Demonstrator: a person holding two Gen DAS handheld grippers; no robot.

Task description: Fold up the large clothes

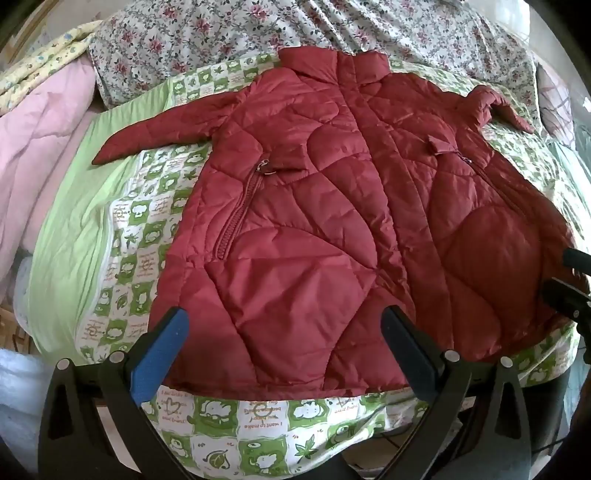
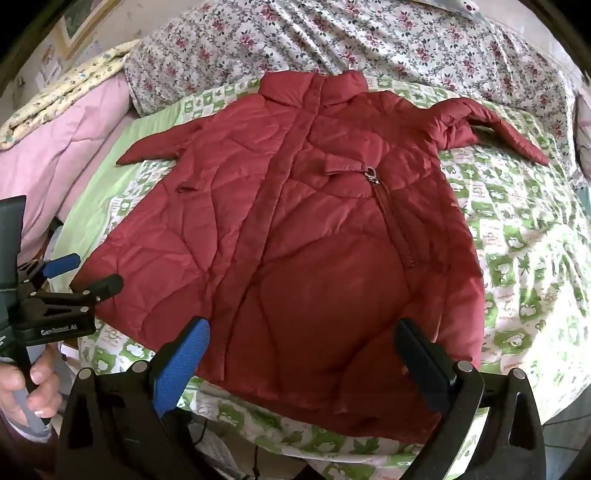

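A dark red quilted jacket point(image 1: 332, 206) lies spread flat, front up, on a green-and-white patterned bed sheet point(image 1: 122, 229), collar at the far side, hem toward me. Its left sleeve point(image 1: 155, 136) stretches out flat; its right sleeve point(image 2: 487, 122) is bunched and bent. My left gripper point(image 1: 284, 332) is open and empty, hovering above the hem's left half. My right gripper point(image 2: 303, 343) is open and empty above the hem's right half point(image 2: 332, 332). The left gripper also shows at the left edge of the right wrist view point(image 2: 85, 273), open.
A floral quilt point(image 1: 258, 33) lies behind the collar. A pink blanket point(image 1: 40, 122) and a yellow patterned cover point(image 1: 40, 59) are piled at the left. The bed's near edge point(image 1: 258, 435) runs just below the hem.
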